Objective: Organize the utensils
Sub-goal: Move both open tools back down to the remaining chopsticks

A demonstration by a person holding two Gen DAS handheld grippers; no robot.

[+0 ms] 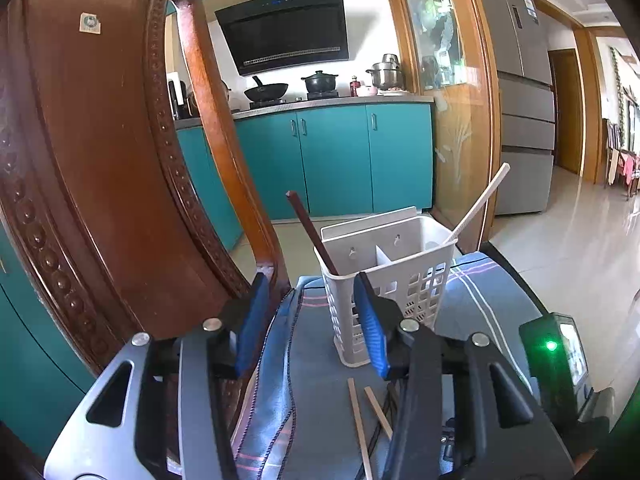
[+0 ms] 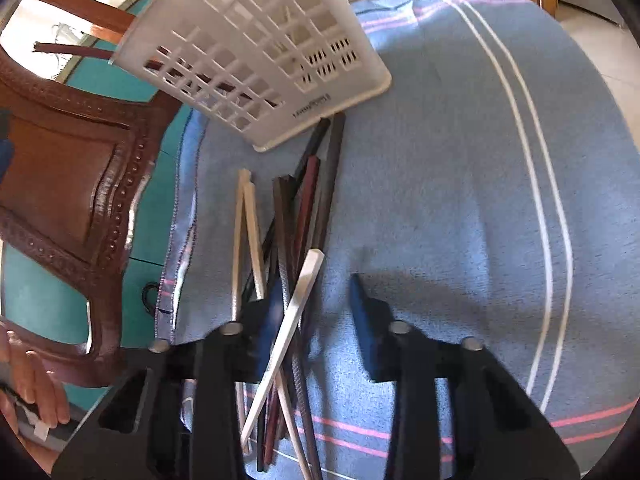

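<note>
Right under your right hand-held gripper point(image 2: 316, 300) lies a messy pile of chopsticks point(image 2: 296, 216), dark ones and pale ones, all crossing each other on the blue striped cloth point(image 2: 460, 184). One white chopstick point(image 2: 294, 312) slants up between the two fingers, and the left finger sits in among the sticks, but you cannot tell if the pads press on any of them; the fingers stand a little apart. Past the pile stands the white basket point(image 2: 256, 40), with a brown chopstick point(image 1: 310, 232) leaning in its left half and a white one point(image 1: 480, 204) in its right half. A big wooden chair point(image 1: 100, 160) stands close on the left side, right at the edge of the cloth, so room is tight there. To the right the cloth is bare and wide. Your left hand-held gripper point(image 1: 310, 320) is partly open and holds nothing; its right finger is in front of the basket's wall, and two pale chopsticks point(image 1: 366, 420) lie just below it. Your bare hand point(image 2: 36, 392) shows at the far left.
</note>
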